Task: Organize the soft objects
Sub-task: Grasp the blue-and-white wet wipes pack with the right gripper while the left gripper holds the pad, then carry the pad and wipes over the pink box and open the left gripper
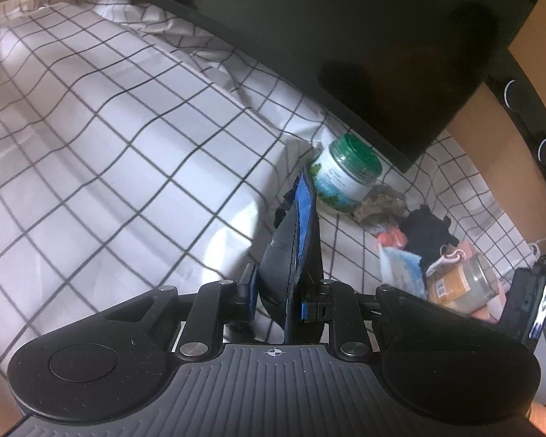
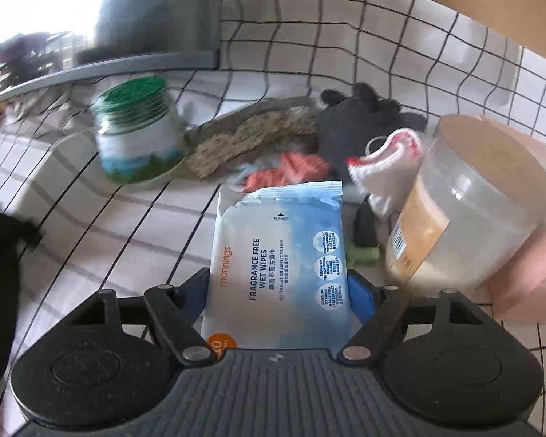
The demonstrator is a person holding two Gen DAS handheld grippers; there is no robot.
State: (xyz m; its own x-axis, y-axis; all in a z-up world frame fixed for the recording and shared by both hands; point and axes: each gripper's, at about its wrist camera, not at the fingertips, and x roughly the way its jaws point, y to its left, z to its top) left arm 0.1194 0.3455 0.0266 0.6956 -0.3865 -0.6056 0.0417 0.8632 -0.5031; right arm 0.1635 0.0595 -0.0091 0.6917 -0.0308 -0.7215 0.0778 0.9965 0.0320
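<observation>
Sorting looks barely begun — the left hand-held gripper (image 1: pixel 291 291) pinches a dark pouch (image 1: pixel 295 240), the right hand-held gripper (image 2: pixel 280 291) straddles the wet wipes (image 2: pixel 278 266), grip unclear — socks (image 2: pixel 360 127) remain heaped centre-right.

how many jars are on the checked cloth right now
2. The green-lidded jar stands at the back left beside the monitor base. The clear jar with the tan lid lies tilted on its side at the right, next to the wet wipes pack. Others could be hidden.

wet wipes pack (image 2: pixel 278 251) reading "mannings", "FRAGRANCE FREE WET WIPES", "SUITABLE FOR SENSITIVE SKIN", "OPEN"
</observation>
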